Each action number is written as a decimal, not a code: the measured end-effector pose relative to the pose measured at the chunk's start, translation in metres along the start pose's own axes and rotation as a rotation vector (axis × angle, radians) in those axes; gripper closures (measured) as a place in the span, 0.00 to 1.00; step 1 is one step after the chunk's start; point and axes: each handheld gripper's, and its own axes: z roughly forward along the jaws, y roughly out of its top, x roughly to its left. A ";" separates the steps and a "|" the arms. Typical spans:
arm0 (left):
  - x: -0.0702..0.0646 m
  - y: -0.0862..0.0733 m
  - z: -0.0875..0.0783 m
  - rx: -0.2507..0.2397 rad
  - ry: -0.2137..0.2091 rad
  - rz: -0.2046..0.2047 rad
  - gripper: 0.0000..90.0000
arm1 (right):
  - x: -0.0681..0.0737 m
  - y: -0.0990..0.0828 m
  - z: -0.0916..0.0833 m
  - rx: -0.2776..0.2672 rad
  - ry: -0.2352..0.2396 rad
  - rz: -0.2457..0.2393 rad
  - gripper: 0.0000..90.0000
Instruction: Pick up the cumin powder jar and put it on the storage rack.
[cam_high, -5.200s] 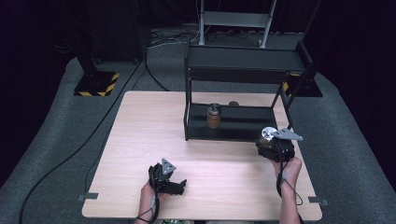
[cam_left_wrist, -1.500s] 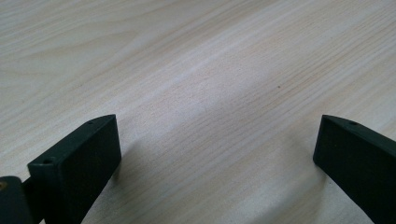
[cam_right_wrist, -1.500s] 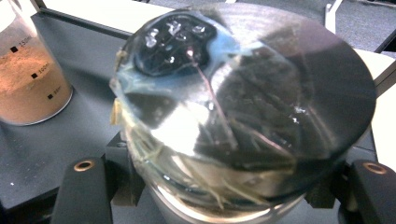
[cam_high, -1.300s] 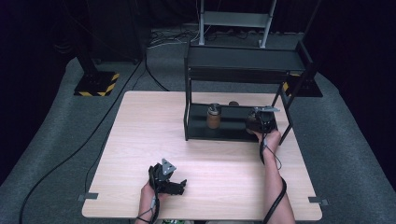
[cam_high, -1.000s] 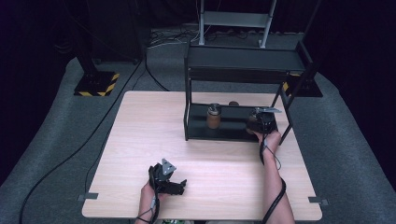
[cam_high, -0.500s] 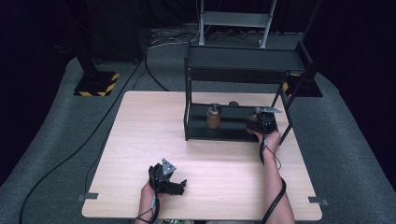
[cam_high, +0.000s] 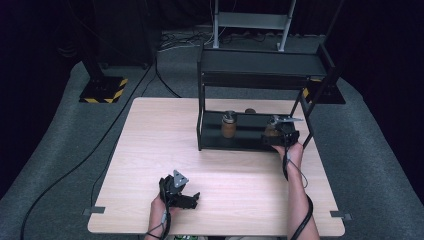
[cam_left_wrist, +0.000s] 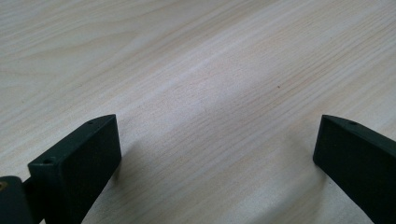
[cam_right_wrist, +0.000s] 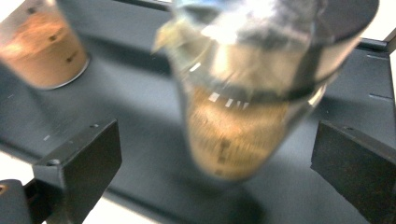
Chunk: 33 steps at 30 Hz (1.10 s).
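A spice jar (cam_right_wrist: 243, 126) with a clear lid and brown contents stands on the black rack's lower shelf (cam_high: 245, 139), blurred in the right gripper view. My right gripper (cam_right_wrist: 215, 135) is open around it. Its jaws have just been opening and stand wide on either side, clear of the jar's walls. In the high view that gripper (cam_high: 277, 131) reaches into the shelf's right end. A second brown jar (cam_high: 228, 125) stands further left on the same shelf (cam_right_wrist: 44, 51). My left gripper (cam_high: 192, 200) rests open near the table's front edge, with bare wood between its jaws (cam_left_wrist: 217, 128).
The black two-level rack (cam_high: 260, 62) stands at the back right of the wooden table (cam_high: 150, 150); its posts flank the right hand. A small dark round thing (cam_high: 250, 111) lies behind the jars. Cables and stand bases sit on the grey floor beyond.
Since the earliest frame the right hand has gone from in front of the rack into its lower shelf. Over the last second it barely shifted. The left hand has stayed put.
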 end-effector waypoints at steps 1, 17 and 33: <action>0.000 0.000 0.000 0.000 0.000 0.000 0.01 | 0.001 -0.003 -0.004 -0.004 0.008 -0.003 0.00; 0.000 0.001 0.000 0.003 -0.004 0.003 0.01 | 0.034 -0.092 -0.062 -0.064 0.015 -0.056 0.00; 0.000 0.000 0.000 0.000 -0.004 0.006 0.01 | 0.053 -0.155 -0.092 -0.027 -0.021 -0.063 0.00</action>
